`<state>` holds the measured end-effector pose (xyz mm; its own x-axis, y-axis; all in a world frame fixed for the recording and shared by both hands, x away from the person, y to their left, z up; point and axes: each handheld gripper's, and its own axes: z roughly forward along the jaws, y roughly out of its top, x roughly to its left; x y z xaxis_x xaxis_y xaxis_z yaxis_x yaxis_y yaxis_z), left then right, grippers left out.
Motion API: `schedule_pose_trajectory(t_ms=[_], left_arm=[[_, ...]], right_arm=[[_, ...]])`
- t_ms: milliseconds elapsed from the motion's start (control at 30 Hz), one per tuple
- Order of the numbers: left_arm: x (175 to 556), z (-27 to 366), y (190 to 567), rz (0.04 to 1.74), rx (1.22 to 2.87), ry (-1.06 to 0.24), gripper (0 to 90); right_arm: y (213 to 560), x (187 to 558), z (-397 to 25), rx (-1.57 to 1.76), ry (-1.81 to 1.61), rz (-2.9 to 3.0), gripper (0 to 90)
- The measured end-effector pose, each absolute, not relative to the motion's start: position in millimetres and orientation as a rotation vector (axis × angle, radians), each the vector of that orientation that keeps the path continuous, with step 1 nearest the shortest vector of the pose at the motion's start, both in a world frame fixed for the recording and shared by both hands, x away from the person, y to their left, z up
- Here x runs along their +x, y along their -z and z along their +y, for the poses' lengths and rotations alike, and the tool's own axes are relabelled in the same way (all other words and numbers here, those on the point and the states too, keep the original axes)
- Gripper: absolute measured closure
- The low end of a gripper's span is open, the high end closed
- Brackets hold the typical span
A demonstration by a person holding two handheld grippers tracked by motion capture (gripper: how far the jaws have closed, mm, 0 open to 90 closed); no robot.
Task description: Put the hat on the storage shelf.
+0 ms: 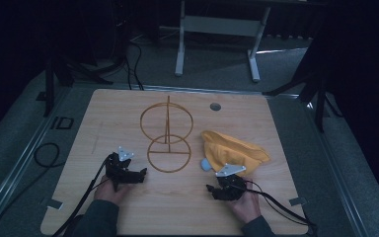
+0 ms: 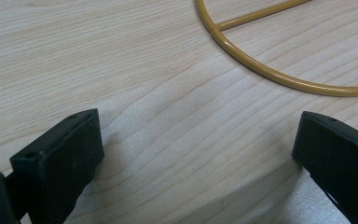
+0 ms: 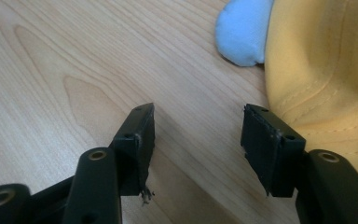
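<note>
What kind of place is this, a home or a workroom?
Probably a workroom or lab: a bare wooden table on a dark floor, loose cables beside it, and a metal desk frame behind.

Dim overhead view: the bench (image 1: 128, 113) is evenly lit while the room behind falls into near-black. Both gripper views are bright and clear, with wood grain crisp ahead of the fingers (image 2: 58, 154), soft shadows spreading beneath them, and the near fingers slightly blurred.

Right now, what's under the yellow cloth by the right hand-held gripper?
A pale blue piece pokes out from under the yellow cloth at its edge, lying on the table. How far it runs beneath is covered.
</note>
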<state>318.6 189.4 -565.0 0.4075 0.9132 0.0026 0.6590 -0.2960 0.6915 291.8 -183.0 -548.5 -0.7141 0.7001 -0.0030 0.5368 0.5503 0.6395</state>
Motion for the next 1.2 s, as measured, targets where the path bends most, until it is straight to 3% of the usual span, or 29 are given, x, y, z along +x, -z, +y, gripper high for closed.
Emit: schedule_pose_trajectory(t_ms=[300, 533, 633, 1200], left_arm=[[318.6, 189.4, 565.0, 1.332, 2.055, -0.538, 1.9], [318.6, 189.4, 565.1, 1.331, 2.054, -0.538, 1.9], [318.6, 189.6, 564.9, 1.331, 2.057, -0.538, 1.9], [318.6, 189.6, 565.0, 1.331, 2.057, -0.538, 1.9]], right_arm=[[548.0, 290.4, -181.4, 1.061, -0.903, 2.512, 47.9], [545.2, 288.9, -178.7, 1.037, -0.882, 2.533, 62.9], [543.3, 289.0, -174.0, 0.993, -0.841, 2.516, 64.8], [529.0, 312.3, -151.5, 0.903, -0.846, 2.452, 60.5]])
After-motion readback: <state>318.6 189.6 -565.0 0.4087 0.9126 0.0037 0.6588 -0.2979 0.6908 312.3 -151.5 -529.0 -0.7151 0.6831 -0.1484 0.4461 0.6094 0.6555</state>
